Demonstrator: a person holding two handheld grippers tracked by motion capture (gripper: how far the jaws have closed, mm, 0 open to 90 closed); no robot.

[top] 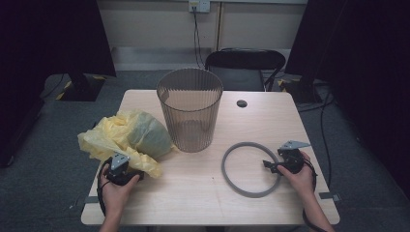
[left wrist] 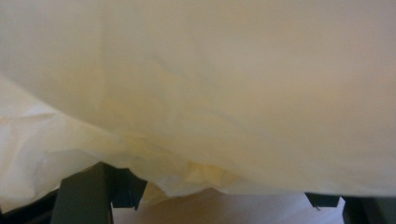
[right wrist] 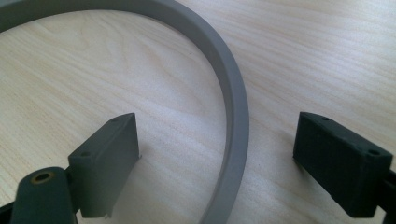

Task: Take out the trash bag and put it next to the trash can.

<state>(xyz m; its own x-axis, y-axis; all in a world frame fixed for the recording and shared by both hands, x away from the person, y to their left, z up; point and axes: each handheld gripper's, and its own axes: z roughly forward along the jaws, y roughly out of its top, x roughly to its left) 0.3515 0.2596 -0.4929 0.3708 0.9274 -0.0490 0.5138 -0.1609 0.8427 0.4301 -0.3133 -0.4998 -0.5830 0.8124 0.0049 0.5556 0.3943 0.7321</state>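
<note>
A crumpled, thin yellow plastic bag (top: pixel 126 137) lies heaped on the left part of the pale wooden bench (top: pixel 193 193), its film translucent and creased, one side puffed into a greyish-green bulge. The heap stretches roughly from the bench's left edge toward the middle, its right end just beside the ribbed, translucent grey plastic wastebasket (top: pixel 189 108), which stands upright at the centre back. The left hand-held gripper (top: pixel 119 166) sits at the near edge of the bag; in the left gripper view its jaws stand spread, with folds of the film (left wrist: pixel 187 116) draped over and between them, not pinched. On the right part of the bench a flat grey plastic ring (top: pixel 249 169) lies well apart from the bag. The right hand-held gripper (top: pixel 275 165) straddles the ring's right rim (right wrist: pixel 233 121), jaws spread wide, one inside and one outside, touching neither side.
</note>
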